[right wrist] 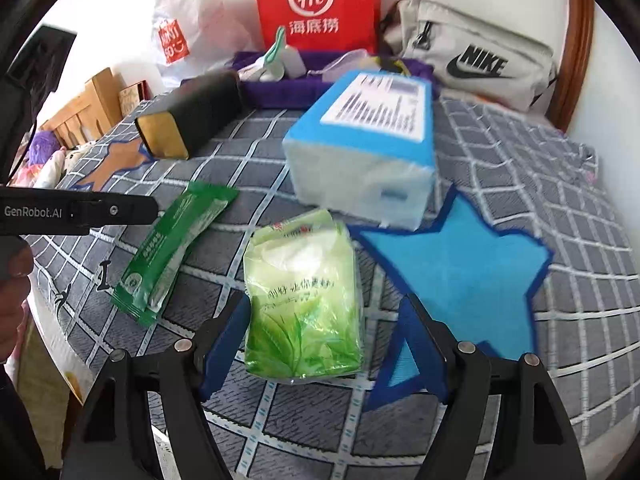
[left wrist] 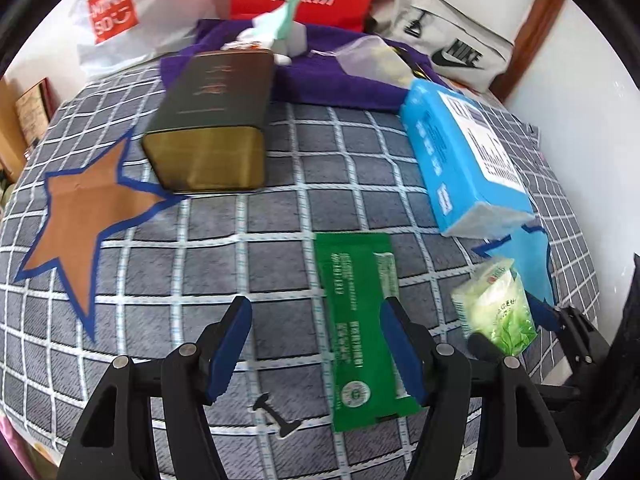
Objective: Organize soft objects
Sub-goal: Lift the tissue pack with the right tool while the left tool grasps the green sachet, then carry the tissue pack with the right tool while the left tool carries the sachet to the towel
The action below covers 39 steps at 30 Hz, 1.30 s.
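While the right gripper stands with fingers apart around the light green tissue pack, its pads not pressing it, the pack sits on the checked bedcover near the front edge, beside the blue star. Fingers apart too, the left gripper hovers over the flat green packet.

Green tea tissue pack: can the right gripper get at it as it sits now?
Probably yes. The right gripper is open with the green tea tissue pack between its fingers, nothing lying over it.
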Tool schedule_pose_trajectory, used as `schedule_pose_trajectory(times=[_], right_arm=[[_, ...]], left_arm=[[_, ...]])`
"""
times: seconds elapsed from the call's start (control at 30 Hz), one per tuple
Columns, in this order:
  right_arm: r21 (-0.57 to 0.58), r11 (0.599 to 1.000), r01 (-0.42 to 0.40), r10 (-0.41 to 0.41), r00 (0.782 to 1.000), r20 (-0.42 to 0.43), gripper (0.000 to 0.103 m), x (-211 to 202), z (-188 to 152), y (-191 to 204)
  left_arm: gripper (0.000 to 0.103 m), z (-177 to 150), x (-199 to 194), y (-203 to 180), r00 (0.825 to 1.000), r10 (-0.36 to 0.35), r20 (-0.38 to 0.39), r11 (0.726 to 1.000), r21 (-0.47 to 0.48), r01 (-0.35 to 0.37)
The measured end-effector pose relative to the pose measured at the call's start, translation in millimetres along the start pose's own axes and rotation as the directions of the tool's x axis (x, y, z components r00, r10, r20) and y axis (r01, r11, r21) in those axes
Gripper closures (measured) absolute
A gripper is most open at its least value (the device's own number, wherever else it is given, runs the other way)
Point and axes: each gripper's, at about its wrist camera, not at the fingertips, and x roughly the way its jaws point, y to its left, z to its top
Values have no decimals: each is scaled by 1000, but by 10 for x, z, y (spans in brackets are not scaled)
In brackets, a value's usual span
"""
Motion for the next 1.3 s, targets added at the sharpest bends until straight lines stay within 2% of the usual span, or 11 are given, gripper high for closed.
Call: schedule_pose_trajectory(times=[0.13, 0.2, 0.3, 0.43, 0.5, 0.57, 0.63, 0.73, 0.8, 1.03, 1.3], right_arm=[[5, 1000, -9, 9, 1000, 19, 36, -14, -19, -38], [21, 1000, -22, 22, 1000, 17, 52, -48, -20, -108], [35, 999, 4, -5, 1000, 20, 52, -97, -37, -212], [70, 998, -4, 3, 1000, 22, 52, -111, -68, -362], [81, 996, -21, 20, 1000, 23, 50, -108, -76, -396], [78, 997, -27, 25, 999, 25, 49, -103, -79, -395], [63, 998, -20, 18, 1000, 23, 46, -84, -84, -364], [38, 999, 18, -19, 1000, 23, 46, -66, -90, -297], [52, 998, 23, -25, 999, 25, 52, -75, -73, -297], [36, 999, 12, -13, 999, 39, 53, -226, 51, -236], [20, 1000, 11, -12, 996, 84, 52, -439, 301, -111]], left_arm=[[38, 5, 107, -118, 1000, -5, -27, 1000, 27, 6], [37, 4, 178, -186, 999, 1, -42, 999, 47, 1], [27, -18, 246, -324, 999, 39, -31, 995, 92, -36], [24, -71, 331, -495, 992, 125, 2, 978, 166, -123], [28, -89, 321, -491, 993, 117, 22, 979, 167, -119], [38, -111, 289, -467, 992, 121, 40, 978, 165, -126], [57, -128, 246, -429, 991, 126, 47, 978, 161, -132], [67, -127, 201, -331, 992, 120, 44, 981, 151, -125], [70, -121, 187, -286, 992, 117, 37, 981, 149, -122], [73, -91, 46, -73, 995, 97, 37, 992, 79, -99], [73, 50, -328, 24, 987, 93, 133, 992, 77, -104]])
